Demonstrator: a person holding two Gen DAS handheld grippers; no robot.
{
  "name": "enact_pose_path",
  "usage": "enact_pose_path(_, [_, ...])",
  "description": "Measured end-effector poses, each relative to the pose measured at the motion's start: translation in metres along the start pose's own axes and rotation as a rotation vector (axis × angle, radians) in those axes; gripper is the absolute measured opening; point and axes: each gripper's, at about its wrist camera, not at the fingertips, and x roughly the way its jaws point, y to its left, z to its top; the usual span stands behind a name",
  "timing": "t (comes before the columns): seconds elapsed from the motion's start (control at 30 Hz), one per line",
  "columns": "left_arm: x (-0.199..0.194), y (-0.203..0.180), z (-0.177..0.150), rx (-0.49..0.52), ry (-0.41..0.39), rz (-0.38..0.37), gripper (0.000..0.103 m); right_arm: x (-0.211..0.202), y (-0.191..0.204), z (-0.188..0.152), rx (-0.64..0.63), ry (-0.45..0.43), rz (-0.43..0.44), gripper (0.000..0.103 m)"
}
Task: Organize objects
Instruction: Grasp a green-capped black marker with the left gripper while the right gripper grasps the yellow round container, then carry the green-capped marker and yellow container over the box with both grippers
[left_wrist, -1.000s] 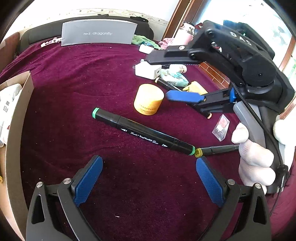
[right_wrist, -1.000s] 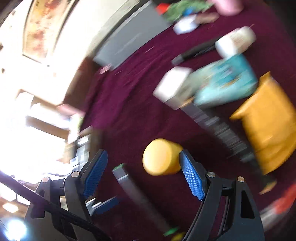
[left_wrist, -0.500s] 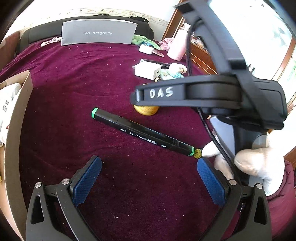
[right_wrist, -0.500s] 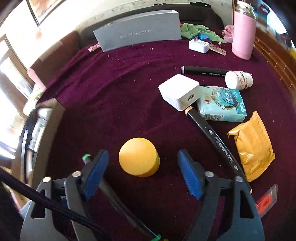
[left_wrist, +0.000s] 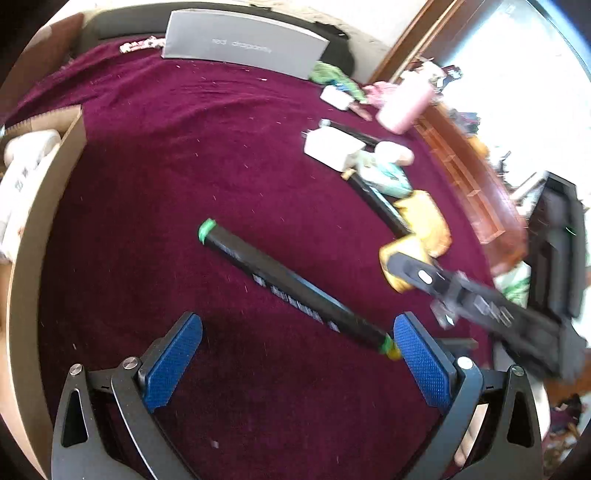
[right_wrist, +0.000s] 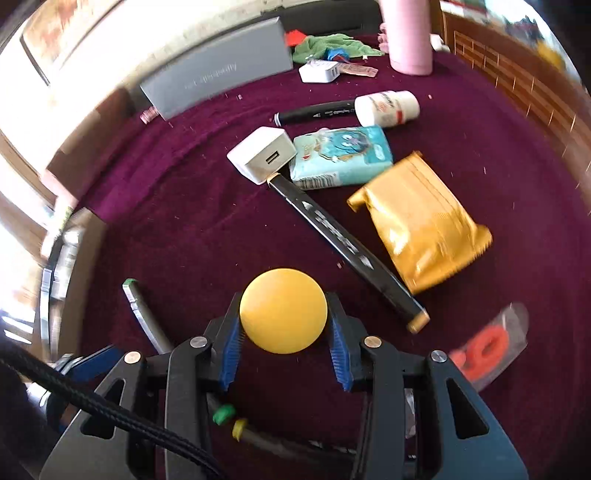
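Observation:
A yellow round jar stands on the maroon cloth between the blue pads of my right gripper. Its jaws are closing, and both pads lie against the jar's sides. In the left wrist view the same jar shows at the right, under the blurred right gripper. My left gripper hangs open over the cloth with nothing held. A black marker with green caps lies slantwise ahead of it, its near end beside the right pad. The same marker lies left of the jar.
Beyond the jar lie a second black marker, a gold pouch, a white charger, a tissue pack and a white bottle. A cardboard box stands at the left. A grey box and pink bottle stand at the back.
My right gripper has swung round, come down over the yellow jar and narrowed its jaws onto it. The left gripper has rolled a little; the green-capped marker lies where it was.

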Motion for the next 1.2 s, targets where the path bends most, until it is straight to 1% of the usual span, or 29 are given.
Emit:
enact_pose_path(0.1, [0.012,-0.015,0.005,0.019,-0.007,0.078,0.101,-0.004,-0.005,-0.004,0.021,-0.008,0.027,0.038])
enact_pose_path(0.17, [0.019,-0.016,0.011,0.027,-0.006,0.129,0.100,-0.005,-0.005,-0.006,0.018,-0.020,0.024,0.039])
enact_pose_path(0.2, [0.023,-0.017,0.012,0.063,-0.004,0.171,0.100,-0.006,-0.008,-0.006,0.037,-0.033,0.020,0.038])
enact_pose_path(0.27, [0.034,-0.029,0.008,0.215,0.009,0.285,0.101,-0.006,-0.017,-0.004,0.081,-0.029,0.075,0.037])
enact_pose_path(0.3, [0.033,-0.033,0.003,0.285,-0.023,0.304,0.100,-0.006,-0.020,-0.004,0.092,-0.027,0.091,0.037])
enact_pose_path(0.33, [0.032,-0.031,0.001,0.310,-0.020,0.303,0.100,-0.007,-0.020,-0.004,0.091,-0.031,0.086,0.037])
enact_pose_path(0.37, [0.030,-0.026,0.000,0.306,-0.004,0.285,0.098,-0.008,-0.018,-0.005,0.080,-0.031,0.076,0.037])
enact_pose_path(0.4, [0.027,-0.018,0.000,0.290,0.017,0.259,0.091,-0.008,-0.016,-0.006,0.070,-0.032,0.067,0.037])
enact_pose_path(0.43, [0.022,-0.011,0.000,0.296,0.018,0.263,0.081,-0.008,-0.013,-0.007,0.058,-0.034,0.056,0.037])
enact_pose_path(0.47, [0.018,-0.004,0.000,0.296,0.025,0.269,0.079,-0.008,-0.012,-0.007,0.052,-0.035,0.050,0.037])
enact_pose_path(0.53, [0.014,0.009,0.002,0.269,0.038,0.267,0.077,-0.007,-0.011,-0.008,0.046,-0.035,0.044,0.037])
enact_pose_path(0.63, [0.016,0.016,0.005,0.259,0.034,0.277,0.077,-0.005,-0.011,-0.009,0.045,-0.038,0.044,0.037])
enact_pose_path(0.7, [0.022,0.011,0.007,0.259,0.022,0.283,0.077,-0.005,-0.010,-0.009,0.039,-0.040,0.034,0.038])
enact_pose_path(0.77, [0.022,-0.005,0.000,0.276,0.000,0.280,0.077,-0.005,-0.008,-0.008,0.032,-0.041,0.018,0.038])
enact_pose_path(0.87, [0.024,-0.013,-0.004,0.295,-0.037,0.268,0.077,-0.004,-0.005,-0.009,0.026,-0.043,-0.005,0.039])
enact_pose_path(0.9, [0.023,-0.013,-0.006,0.301,-0.043,0.254,0.072,-0.004,-0.004,-0.008,0.025,-0.043,-0.009,0.039])
enact_pose_path(0.97, [0.016,-0.016,-0.009,0.325,-0.046,0.214,0.044,-0.003,-0.003,-0.008,0.022,-0.043,-0.015,0.039])
enact_pose_path(1.0, [0.011,-0.015,-0.009,0.321,-0.039,0.166,0.015,-0.003,-0.002,-0.008,0.021,-0.044,-0.019,0.039])
enact_pose_path(1.03, [0.009,-0.012,-0.009,0.300,-0.023,0.121,0.012,-0.002,-0.002,-0.007,0.019,-0.046,-0.023,0.039])
enact_pose_path(1.07, [0.007,-0.008,-0.008,0.277,-0.014,0.095,0.011,-0.002,-0.001,-0.007,0.016,-0.048,-0.028,0.040])
enact_pose_path(1.13, [0.003,-0.003,-0.010,0.259,-0.027,0.095,0.011,-0.001,0.002,-0.007,0.009,-0.052,-0.025,0.049])
enact_pose_path(1.2, [0.000,0.001,-0.010,0.243,-0.032,0.088,0.011,0.000,0.005,-0.007,0.003,-0.056,-0.028,0.052])
